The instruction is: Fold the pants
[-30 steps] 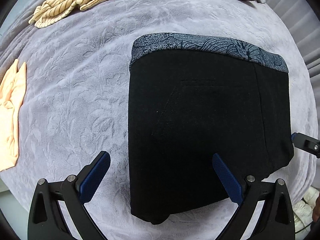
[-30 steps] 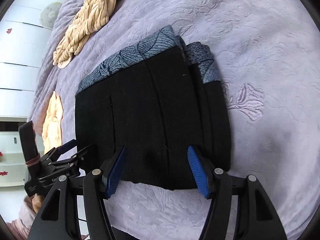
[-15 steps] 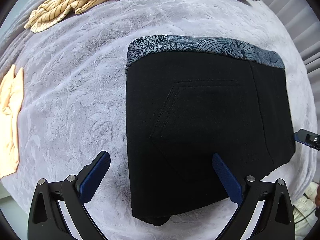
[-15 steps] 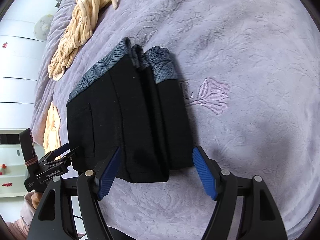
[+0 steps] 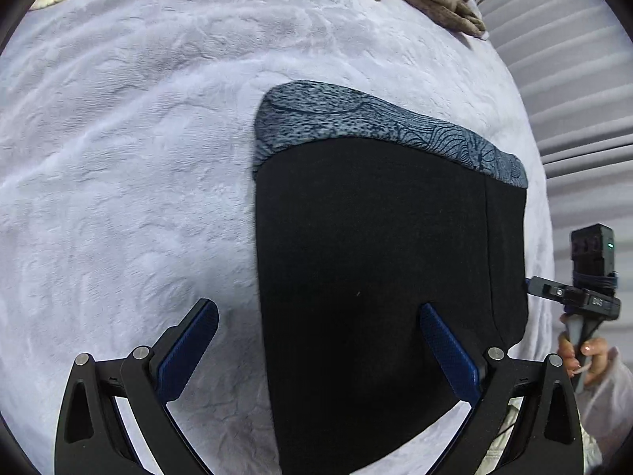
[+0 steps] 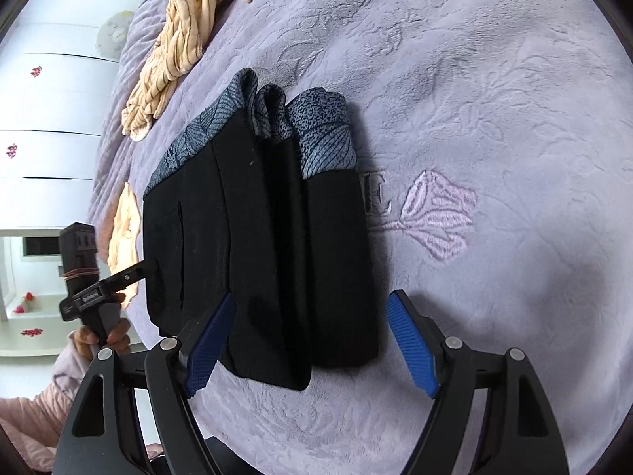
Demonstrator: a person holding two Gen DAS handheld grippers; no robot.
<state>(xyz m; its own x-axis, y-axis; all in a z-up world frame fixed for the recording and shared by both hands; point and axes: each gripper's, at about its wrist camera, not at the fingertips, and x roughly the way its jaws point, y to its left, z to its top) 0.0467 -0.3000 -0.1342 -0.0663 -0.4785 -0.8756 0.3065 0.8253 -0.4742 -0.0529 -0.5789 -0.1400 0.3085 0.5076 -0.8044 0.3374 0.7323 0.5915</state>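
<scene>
The black pants (image 5: 376, 261) lie folded into a compact stack on the lilac bedspread (image 5: 130, 166), their blue-grey patterned band (image 5: 379, 122) at the far end. In the right wrist view the pants (image 6: 261, 245) show several stacked layers. My left gripper (image 5: 316, 350) is open and empty, hovering over the stack's near left edge. My right gripper (image 6: 308, 340) is open and empty over the stack's near right corner. Each gripper shows in the other's view at the stack's edge: the right one (image 5: 569, 297), the left one (image 6: 114, 281).
A striped yellow garment (image 6: 178, 51) lies bunched at the far side of the bed, beside a brownish one (image 5: 447, 4). A peach cloth (image 6: 124, 229) lies left of the pants. An embroidered flower (image 6: 435, 217) marks the bedspread on the right. White drawers (image 6: 47, 118) stand beyond the bed.
Both grippers have swung around the folded pants, the left view shifting right and the right view shifting left. The pants stay folded. Both grippers stay open.
</scene>
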